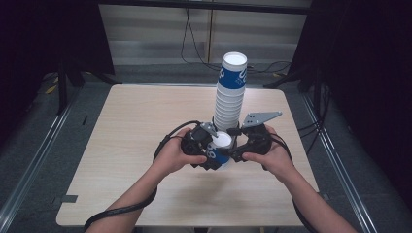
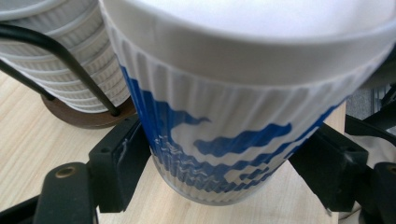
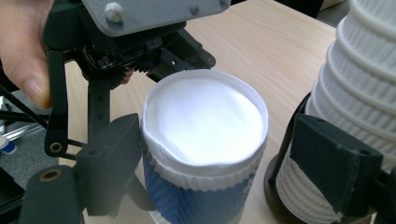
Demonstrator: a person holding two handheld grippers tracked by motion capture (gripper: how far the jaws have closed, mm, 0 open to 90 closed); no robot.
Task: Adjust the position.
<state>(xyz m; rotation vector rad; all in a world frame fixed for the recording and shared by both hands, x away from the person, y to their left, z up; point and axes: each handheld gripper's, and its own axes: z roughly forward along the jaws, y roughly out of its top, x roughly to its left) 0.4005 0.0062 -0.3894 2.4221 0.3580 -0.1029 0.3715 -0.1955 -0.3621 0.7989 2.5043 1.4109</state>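
In the high view, a single paper cup [image 1: 221,148] with blue print sat low over the tabletop [image 1: 131,141], just in front of a tall stack of cups [image 1: 230,92] that rose from the middle of the wooden surface, with wide bare wood to the left and less room toward the right edge. The left tool [image 1: 208,148] came in from the left and the right tool [image 1: 237,145] from the right, both meeting at the single cup, each held by a hand with the forearm reaching up from the near edge; a grey plate [image 1: 261,117] stood on the right one. Dark floor, metal rails and cables surrounded the tabletop. In the left gripper view, the cup [image 2: 224,130] stood between the 2 black jaws, the left jaw against its ribbed wall and the right jaw at its far side, so the left tool gripped the cup; the stack [image 2: 65,56] and its brown round base [image 2: 79,116] lay just behind to the left. In the right gripper view, the cup [image 3: 205,140] showed its white inverted bottom, the left jaw touched its side while the right jaw stood apart near the stack [image 3: 359,93], so the right tool was spread wide around it.
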